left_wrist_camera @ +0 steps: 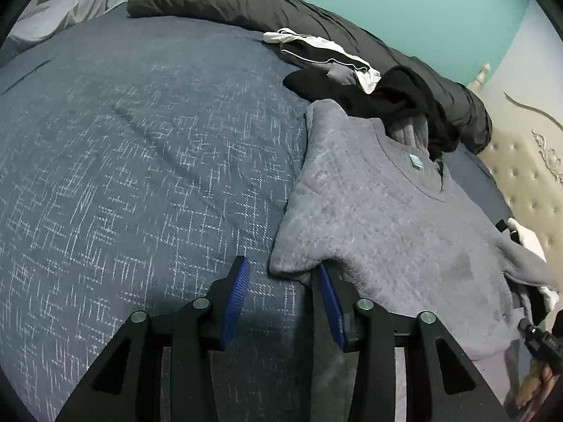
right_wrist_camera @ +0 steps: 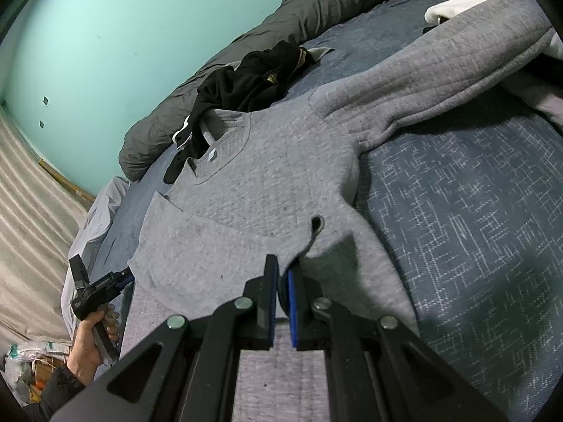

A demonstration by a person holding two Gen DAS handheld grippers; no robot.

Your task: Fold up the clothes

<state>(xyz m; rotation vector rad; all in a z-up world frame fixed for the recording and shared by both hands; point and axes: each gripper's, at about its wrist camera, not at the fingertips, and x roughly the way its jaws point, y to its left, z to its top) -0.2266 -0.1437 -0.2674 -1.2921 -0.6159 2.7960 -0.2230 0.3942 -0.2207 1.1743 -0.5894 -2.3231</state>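
Fuzzy quilted grey cloth sweatshirt [left_wrist_camera: 387, 218]

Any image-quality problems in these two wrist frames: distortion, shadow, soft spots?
Left wrist view: heavy fisheye bulge in the blue bedspread, dark vignette corners, the left gripper casts a shadow beneath itself, the far right edge is smeared. Right wrist view: tilted horizon, a dark shadow under the grey sweater sleeve, the right gripper is sharp, no glare.

The small label inside the grey sweater's [left_wrist_camera: 387, 218] collar is unreadable.
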